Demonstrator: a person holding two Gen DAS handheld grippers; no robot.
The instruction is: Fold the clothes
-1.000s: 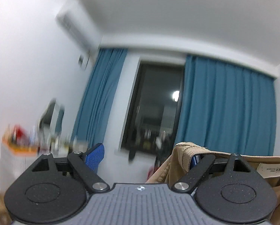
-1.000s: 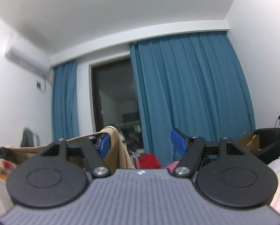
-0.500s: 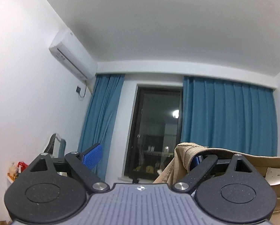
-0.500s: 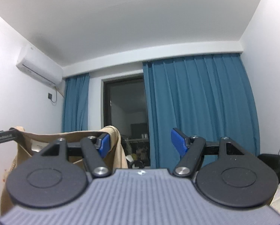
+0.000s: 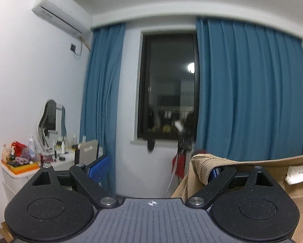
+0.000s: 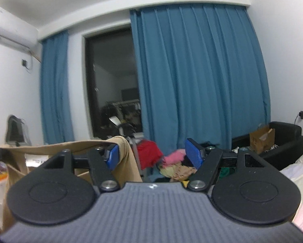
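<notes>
Comparing this moment with the two before it, both cameras had dipped from the ceiling back toward the room, so the dresser (image 5: 50,162), the window (image 5: 167,85) and the heap of clothes (image 6: 171,162) by the blue curtain (image 6: 196,77) came into sight. The tan garment (image 5: 252,162) hung in the air, stretched between the two tools. On the left gripper (image 5: 157,168) the jaws stood spread, with the garment's ribbed edge draped over the right-hand finger alone, hooked rather than pinched. The right gripper (image 6: 155,156) mirrored it: jaws wide apart, cloth looped over its left-hand finger (image 6: 112,156). A white label (image 5: 299,174) faced the left camera. Judging by this, the garment was being lowered from a raised spread toward laying it flat; no fold looked started yet.
</notes>
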